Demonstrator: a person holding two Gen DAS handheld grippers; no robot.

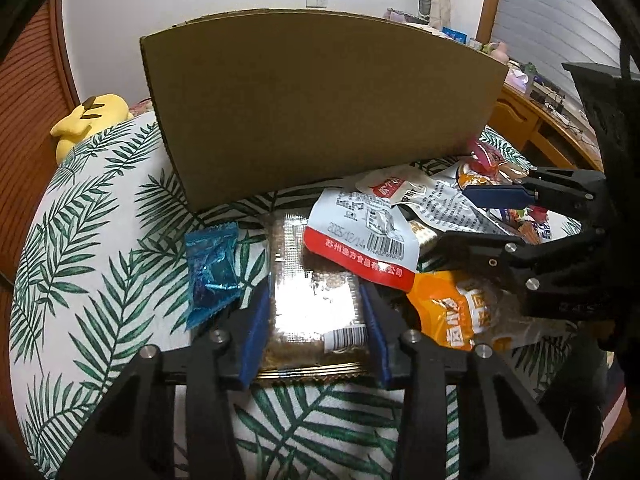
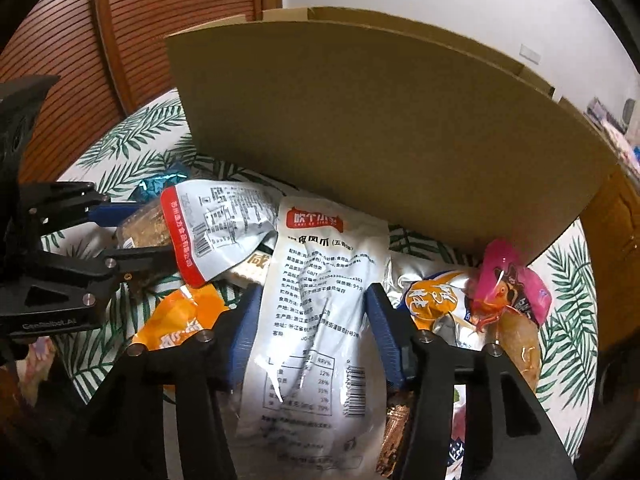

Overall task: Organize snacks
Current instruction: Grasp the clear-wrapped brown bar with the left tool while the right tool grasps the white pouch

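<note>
Left wrist view shows left gripper jaws straddling the clear cracker pack, right gripper jaws around a white pouch; overlapping packets may drag along

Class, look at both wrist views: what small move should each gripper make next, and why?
Probably close. The left gripper straddles the clear brown snack pack, the right gripper the white chicken-feet pouch; both look open, and the cardboard box waits behind.

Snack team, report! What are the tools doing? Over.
Left tool straddling clear packet. Right tool straddling white pouch. Box behind; red-edged pouch overlaps packet.
</note>
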